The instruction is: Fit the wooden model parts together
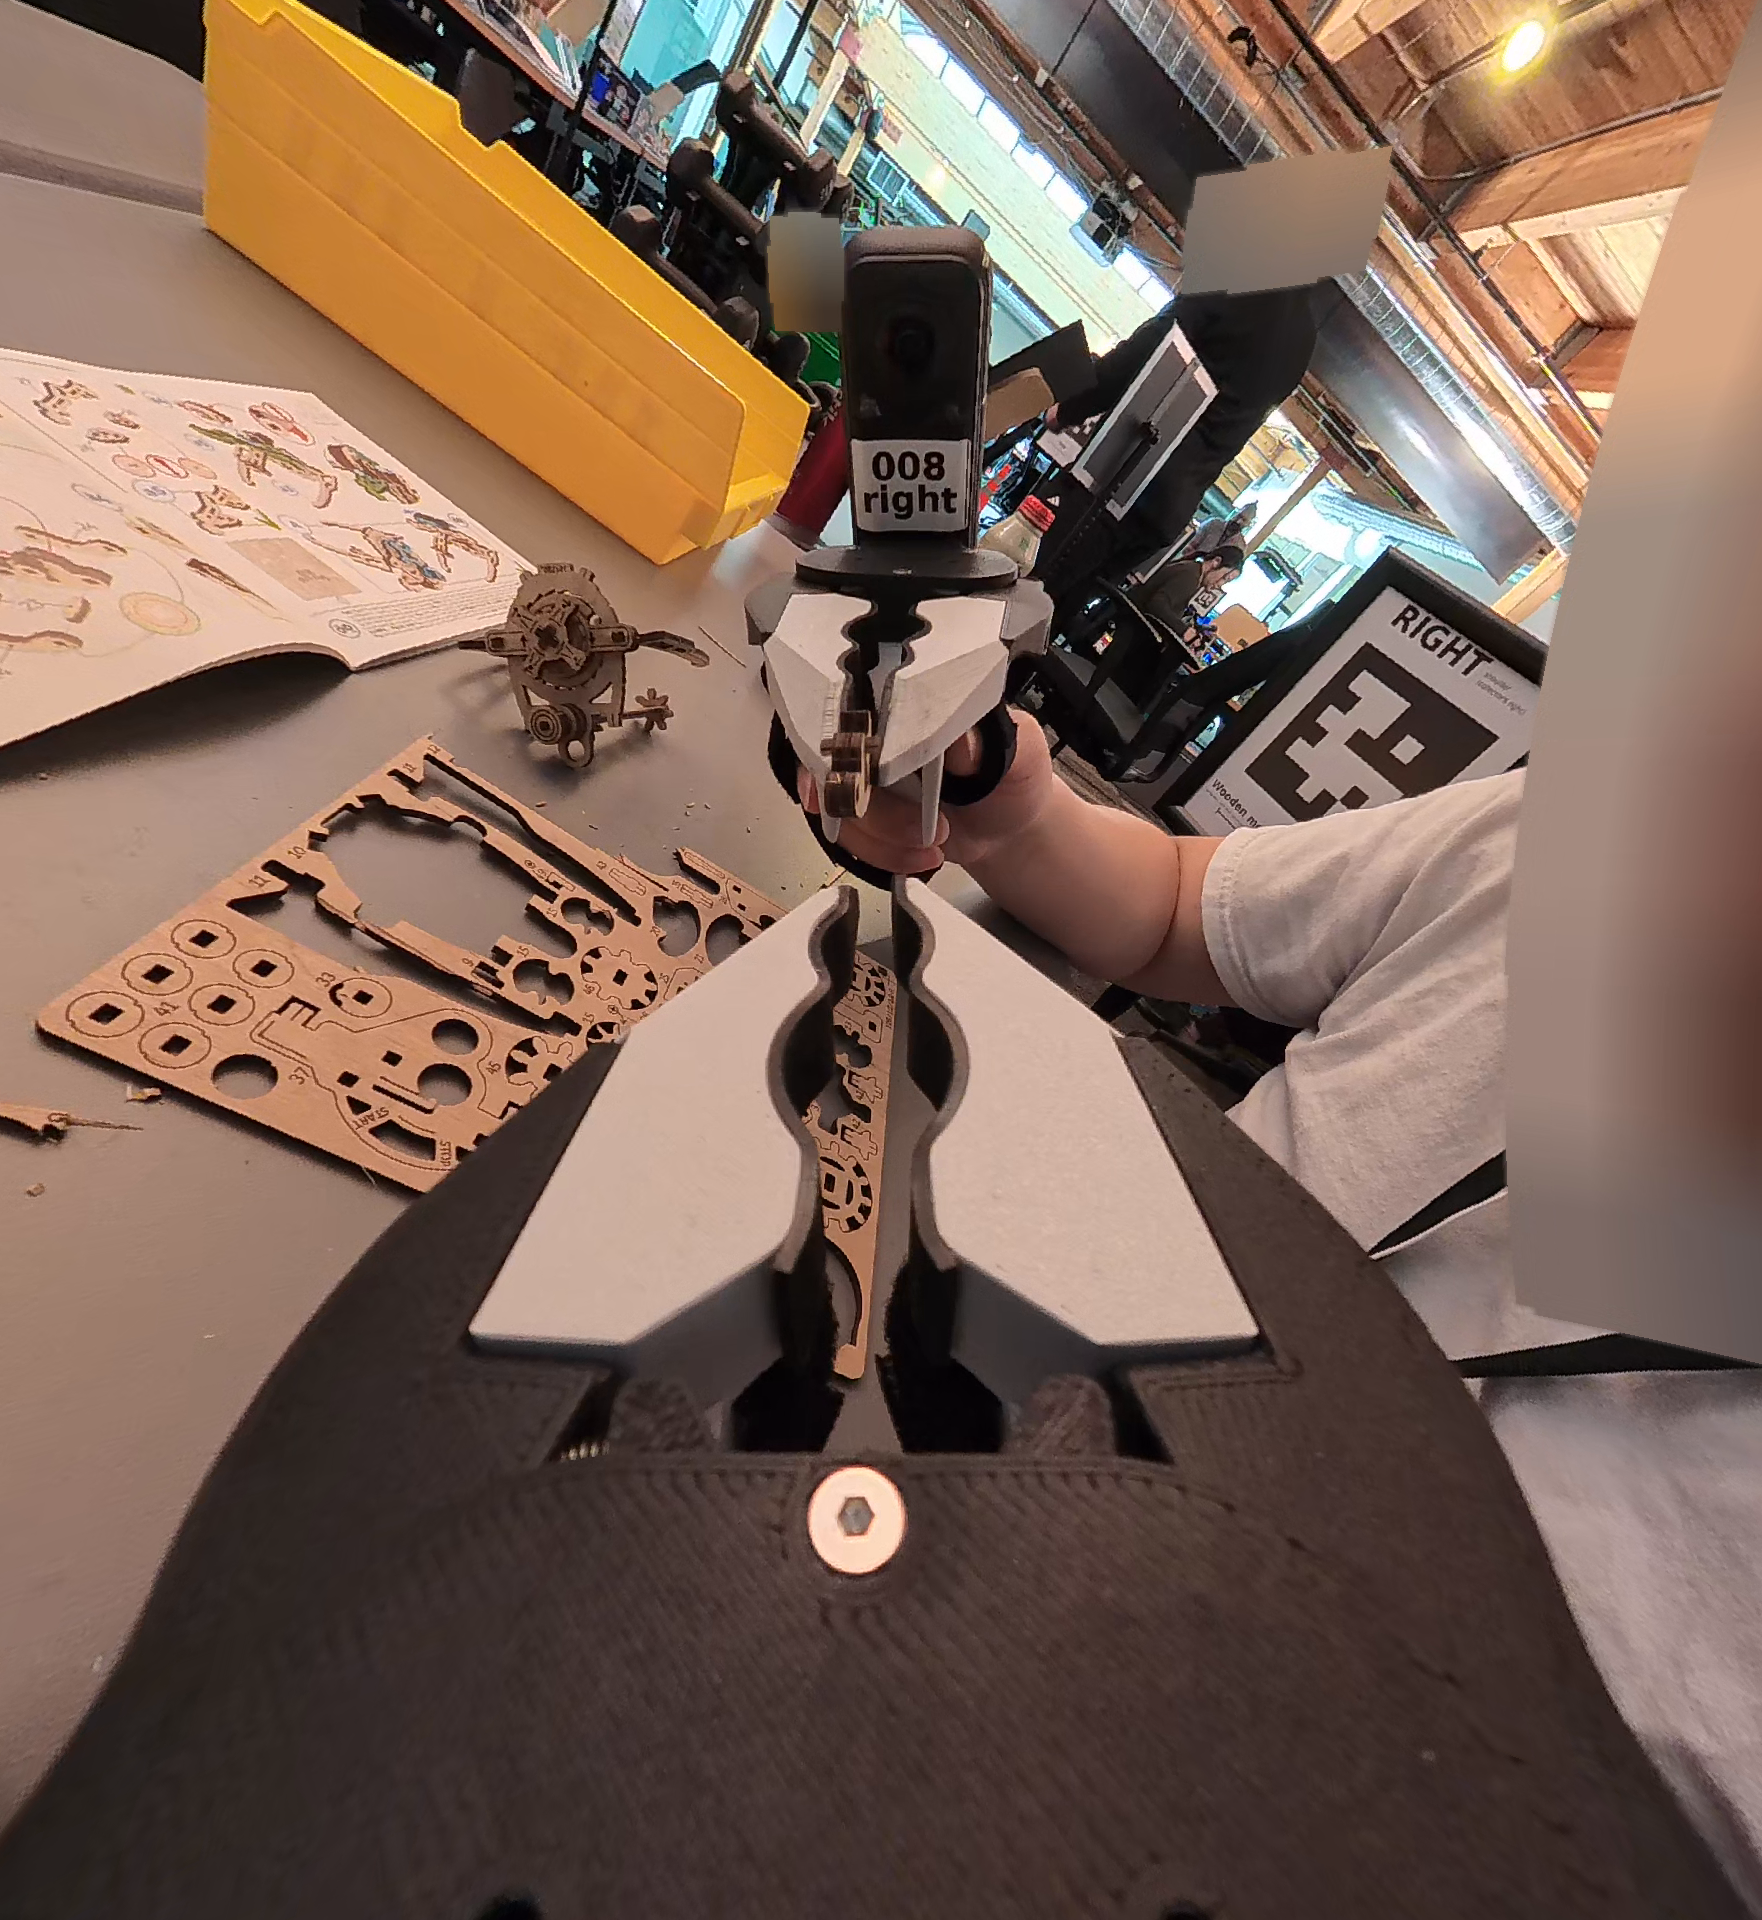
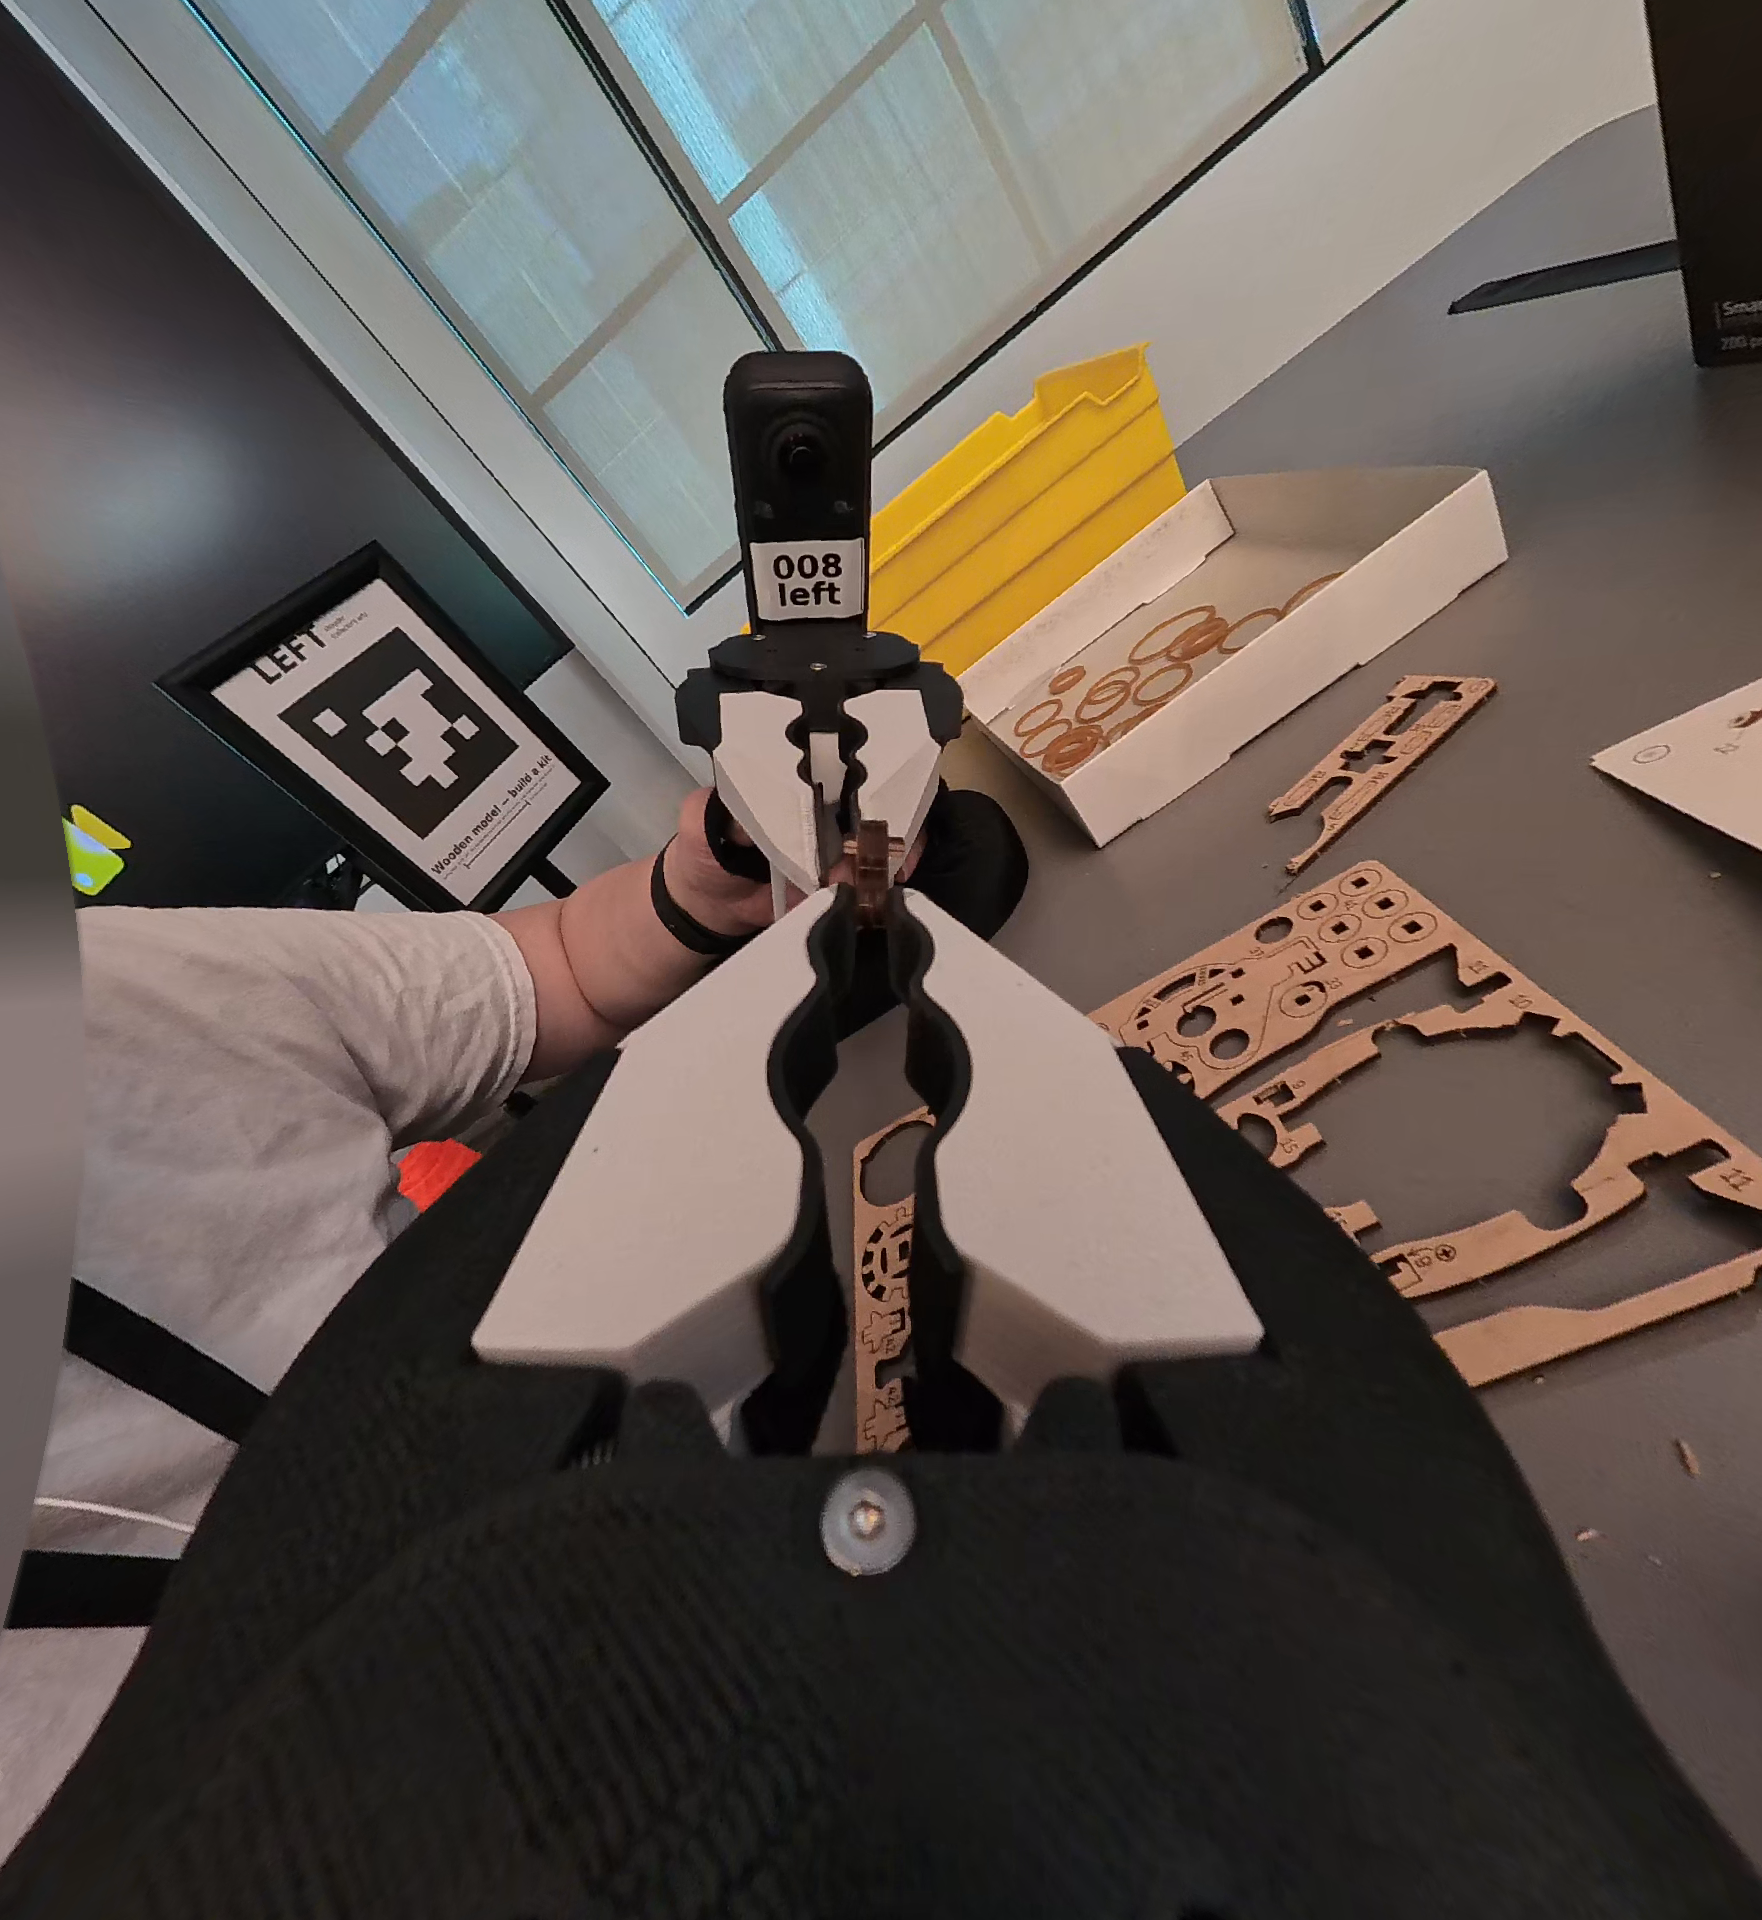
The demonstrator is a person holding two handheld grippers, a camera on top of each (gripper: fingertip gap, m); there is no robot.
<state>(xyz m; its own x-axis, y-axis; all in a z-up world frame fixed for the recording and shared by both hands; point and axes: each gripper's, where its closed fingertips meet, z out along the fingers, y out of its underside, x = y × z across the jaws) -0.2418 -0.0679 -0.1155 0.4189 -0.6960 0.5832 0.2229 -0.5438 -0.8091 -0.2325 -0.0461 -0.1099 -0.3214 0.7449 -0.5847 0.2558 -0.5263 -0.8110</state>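
My right gripper [image 2: 869, 896] is shut on a small brown wooden part [image 2: 869, 868], held in the air at its fingertips. It also shows in the left wrist view [image 1: 877, 821], facing my left gripper, with the part [image 1: 849, 764] sticking out. My left gripper [image 1: 872, 891] has its jaws close together, and I see nothing between them. It shows in the right wrist view [image 2: 830, 842] just beyond the part. A punched-out wooden sheet [image 1: 368, 997] [image 2: 1479, 1122] lies on the grey table [image 1: 77, 1351] below both. A partly built dark wooden model [image 1: 570, 665] stands behind the sheet.
An open instruction booklet [image 1: 129, 520] lies at the left and a yellow bin [image 1: 482, 270] stands behind it. A white tray [image 2: 1459, 540] holds several rings. A wooden offcut [image 2: 1376, 758] lies near it. Framed marker signs [image 1: 1376, 727] [image 2: 389, 727] stand at the table's edge. The partly built dark wooden model [image 1: 570, 665] is about 15 centimeters from my right fingertips.
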